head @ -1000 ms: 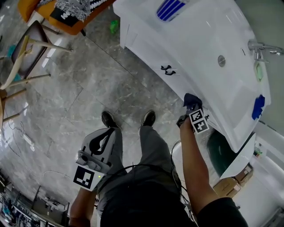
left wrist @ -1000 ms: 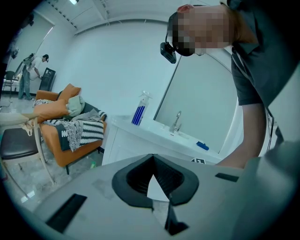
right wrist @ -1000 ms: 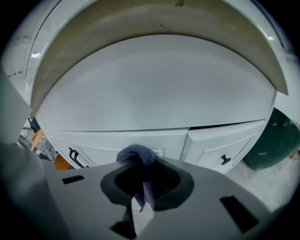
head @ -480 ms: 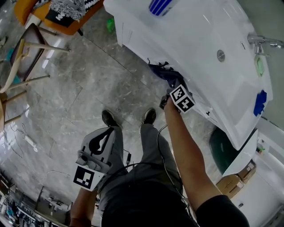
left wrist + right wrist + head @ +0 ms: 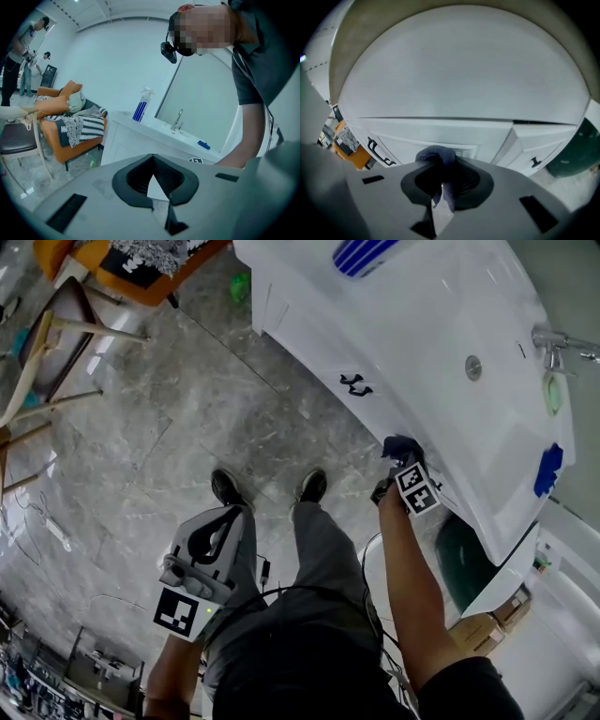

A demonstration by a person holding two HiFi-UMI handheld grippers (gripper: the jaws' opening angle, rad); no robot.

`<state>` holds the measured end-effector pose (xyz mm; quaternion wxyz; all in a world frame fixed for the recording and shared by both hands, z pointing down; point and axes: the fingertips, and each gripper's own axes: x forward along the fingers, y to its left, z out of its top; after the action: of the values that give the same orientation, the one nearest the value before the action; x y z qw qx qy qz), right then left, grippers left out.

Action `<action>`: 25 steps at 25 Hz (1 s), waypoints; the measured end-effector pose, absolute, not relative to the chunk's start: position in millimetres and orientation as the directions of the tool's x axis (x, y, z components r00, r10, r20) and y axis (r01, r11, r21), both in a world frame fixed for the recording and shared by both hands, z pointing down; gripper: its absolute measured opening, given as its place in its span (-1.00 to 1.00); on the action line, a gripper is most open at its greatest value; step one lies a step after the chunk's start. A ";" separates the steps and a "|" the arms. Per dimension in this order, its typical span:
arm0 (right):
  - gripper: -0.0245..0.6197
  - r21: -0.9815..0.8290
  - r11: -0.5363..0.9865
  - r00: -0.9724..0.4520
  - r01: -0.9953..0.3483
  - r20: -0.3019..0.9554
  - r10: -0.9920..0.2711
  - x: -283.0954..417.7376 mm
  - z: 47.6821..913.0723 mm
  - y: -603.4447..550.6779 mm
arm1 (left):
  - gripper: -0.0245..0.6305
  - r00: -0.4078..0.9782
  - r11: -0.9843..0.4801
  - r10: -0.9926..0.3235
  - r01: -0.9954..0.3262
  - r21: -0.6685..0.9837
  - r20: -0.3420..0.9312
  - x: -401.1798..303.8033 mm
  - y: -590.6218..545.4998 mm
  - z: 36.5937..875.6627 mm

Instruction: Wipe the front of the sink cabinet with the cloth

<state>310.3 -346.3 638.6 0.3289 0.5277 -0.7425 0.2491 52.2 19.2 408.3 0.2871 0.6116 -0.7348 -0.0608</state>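
The white sink cabinet (image 5: 309, 334) stands ahead of me, with a pair of black door handles (image 5: 354, 385) on its front. My right gripper (image 5: 403, 457) is shut on a dark blue cloth (image 5: 401, 442) and holds it against the cabinet front, to the right of the handles. In the right gripper view the cloth (image 5: 437, 158) bunches out of the shut right gripper (image 5: 440, 190) against a door panel (image 5: 454, 133). My left gripper (image 5: 208, 545) hangs by my left thigh, away from the cabinet. Seen in its own view, the left gripper (image 5: 157, 201) is shut with nothing in it.
A dark green bin (image 5: 464, 559) and a cardboard box (image 5: 487, 632) sit right of the cabinet. On the counter are a spray bottle (image 5: 361, 257), a faucet (image 5: 553, 338) and a blue object (image 5: 547, 468). An orange sofa (image 5: 141, 273) and a chair (image 5: 52, 348) stand at the left.
My right gripper swept the cloth left to the door handles, then back right along the cabinet front to where it was a second ago. The left gripper has not moved.
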 end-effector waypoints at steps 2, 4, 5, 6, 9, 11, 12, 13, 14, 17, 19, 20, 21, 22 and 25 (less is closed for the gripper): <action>-0.77 -0.063 0.322 -0.253 -0.945 0.764 -0.594 280.2 655.3 -341.6 | -0.92 -0.087 0.245 -0.933 -0.864 0.441 0.349 51.9 17.8 411.0; -0.78 -0.092 0.377 -0.305 -0.922 0.773 -0.557 238.4 671.4 -333.5 | -0.92 -0.084 0.244 -0.932 -0.864 0.440 0.353 52.3 16.1 413.7; -0.77 -0.106 0.408 -0.333 -0.907 0.773 -0.539 216.5 677.2 -329.2 | -0.92 -0.082 0.244 -0.931 -0.864 0.440 0.355 52.5 15.7 415.2; -0.78 -0.123 0.431 -0.359 -0.894 0.772 -0.524 196.8 681.2 -325.5 | -0.92 -0.082 0.245 -0.930 -0.864 0.440 0.357 52.4 15.6 416.7; -0.78 -0.167 0.447 -0.403 -0.878 0.764 -0.505 167.2 684.3 -320.0 | -0.92 -0.087 0.251 -0.929 -0.862 0.440 0.360 52.2 16.8 420.7; -0.77 -0.152 0.465 -0.405 -0.872 0.758 -0.511 175.9 679.9 -321.5 | -0.92 -0.088 0.253 -0.928 -0.861 0.442 0.361 52.7 17.1 422.4; -0.77 -0.124 0.485 -0.399 -0.866 0.756 -0.519 186.9 675.5 -323.8 | -0.92 -0.088 0.253 -0.929 -0.859 0.444 0.360 52.7 17.0 422.5; -0.78 -0.085 0.511 -0.391 -0.855 0.752 -0.530 200.5 670.4 -326.6 | -0.92 -0.089 0.254 -0.930 -0.858 0.446 0.357 52.1 16.7 422.2; -0.78 -0.043 0.537 -0.384 -0.843 0.747 -0.543 215.2 665.2 -329.7 | -0.92 -0.092 0.255 -0.931 -0.857 0.448 0.354 51.0 16.4 421.9; -0.78 0.054 0.561 -0.356 -0.826 0.721 -0.594 257.4 650.8 -338.3 | -0.92 -0.105 0.264 -0.933 -0.850 0.456 0.344 46.6 16.8 423.7; -0.78 0.097 0.557 -0.339 -0.825 0.703 -0.625 273.4 645.0 -340.6 | -0.92 -0.111 0.269 -0.933 -0.846 0.460 0.342 45.9 18.8 427.7; -0.78 0.119 0.567 -0.338 -0.815 0.696 -0.633 274.7 645.6 -339.9 | -0.92 -0.113 0.272 -0.933 -0.844 0.463 0.341 46.3 20.0 430.5; -0.78 0.138 0.588 -0.346 -0.797 0.693 -0.633 271.3 649.0 -338.1 | -0.91 -0.114 0.274 -0.932 -0.841 0.466 0.343 47.1 21.4 433.8; -0.78 0.152 0.616 -0.361 -0.773 0.692 -0.625 263.3 654.8 -335.4 | -0.92 -0.113 0.276 -0.931 -0.839 0.469 0.347 48.5 23.0 437.8; -0.78 0.137 0.680 -0.419 -0.720 0.696 -0.583 220.2 681.8 -327.6 | -0.92 -0.109 0.282 -0.926 -0.838 0.468 0.362 51.8 28.1 452.9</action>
<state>220.2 -327.6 681.8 0.3730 0.3891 -0.8373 0.0917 51.8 28.1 452.9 0.3027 0.5949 -0.7410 -0.0727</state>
